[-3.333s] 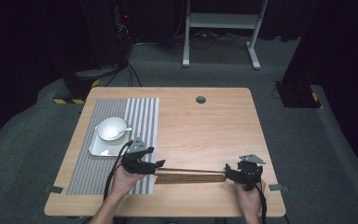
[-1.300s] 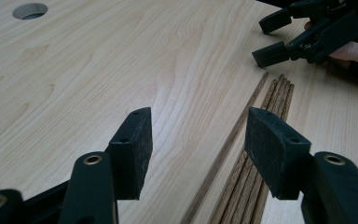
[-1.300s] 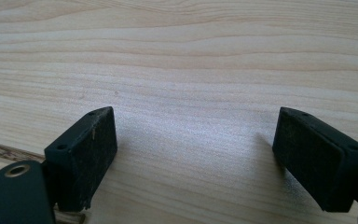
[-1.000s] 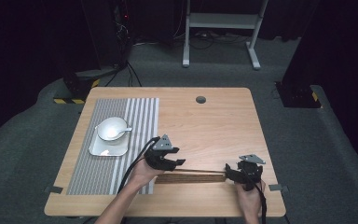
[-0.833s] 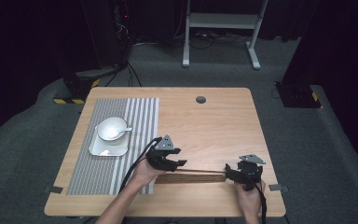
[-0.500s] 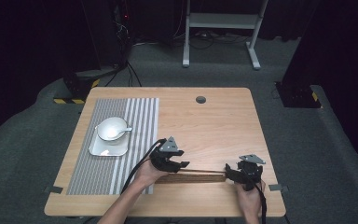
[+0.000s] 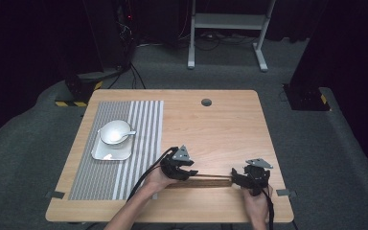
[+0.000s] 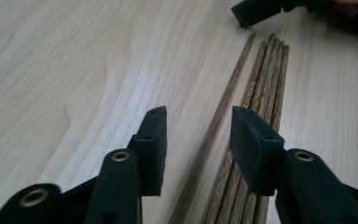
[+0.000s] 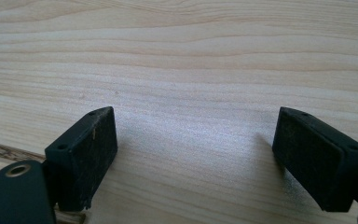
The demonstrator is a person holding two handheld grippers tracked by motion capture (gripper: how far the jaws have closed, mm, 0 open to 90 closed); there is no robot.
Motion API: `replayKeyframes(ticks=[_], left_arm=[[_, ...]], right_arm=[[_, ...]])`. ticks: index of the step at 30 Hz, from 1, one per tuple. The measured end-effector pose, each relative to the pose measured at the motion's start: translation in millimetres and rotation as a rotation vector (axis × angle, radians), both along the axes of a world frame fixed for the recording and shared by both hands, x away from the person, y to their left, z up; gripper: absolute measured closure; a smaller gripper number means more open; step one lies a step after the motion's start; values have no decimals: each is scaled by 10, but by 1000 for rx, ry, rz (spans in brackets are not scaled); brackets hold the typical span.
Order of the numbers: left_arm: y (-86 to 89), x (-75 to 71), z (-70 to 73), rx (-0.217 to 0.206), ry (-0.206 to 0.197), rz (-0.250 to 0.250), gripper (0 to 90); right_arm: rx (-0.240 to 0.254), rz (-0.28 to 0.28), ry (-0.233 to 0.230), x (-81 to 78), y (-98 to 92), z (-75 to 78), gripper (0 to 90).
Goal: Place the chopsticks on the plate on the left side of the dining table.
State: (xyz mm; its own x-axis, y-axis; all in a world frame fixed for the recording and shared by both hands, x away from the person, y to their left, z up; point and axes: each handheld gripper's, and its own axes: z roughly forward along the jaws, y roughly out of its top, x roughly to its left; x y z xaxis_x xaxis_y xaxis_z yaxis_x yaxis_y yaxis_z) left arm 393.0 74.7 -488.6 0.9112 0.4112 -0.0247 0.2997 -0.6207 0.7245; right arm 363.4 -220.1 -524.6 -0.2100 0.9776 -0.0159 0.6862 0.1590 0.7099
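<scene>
left claw (image 7: 188,171) slid right along the wooden sticks (image 8: 256,102), narrowing, unclamped; right claw (image 9: 196,154) wide.

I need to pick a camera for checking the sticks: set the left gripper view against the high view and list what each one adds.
Left gripper view: the wooden sticks as separate strands, one lying slightly apart between the left tongs, whose jaws have just been closing but stand off it.

High view: the bowl with a spoon on a white tray, the striped mat, both hands, and the whole wooden table.

Both: the sticks, the table and the right tongs at the sticks' far end.
</scene>
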Motion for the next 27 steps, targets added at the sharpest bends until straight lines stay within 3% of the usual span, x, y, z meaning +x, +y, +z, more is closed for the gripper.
replayKeyframes(ticks=[14, 27], left_arm=[[-92, -8, -154, 64, 13, -49, 719], [-110, 21, -212, 64, 25, -51, 786]], right_arm=[[-1, 1, -1, 0, 0, 0, 135], [-2, 5, -1, 0, 1, 0, 135]])
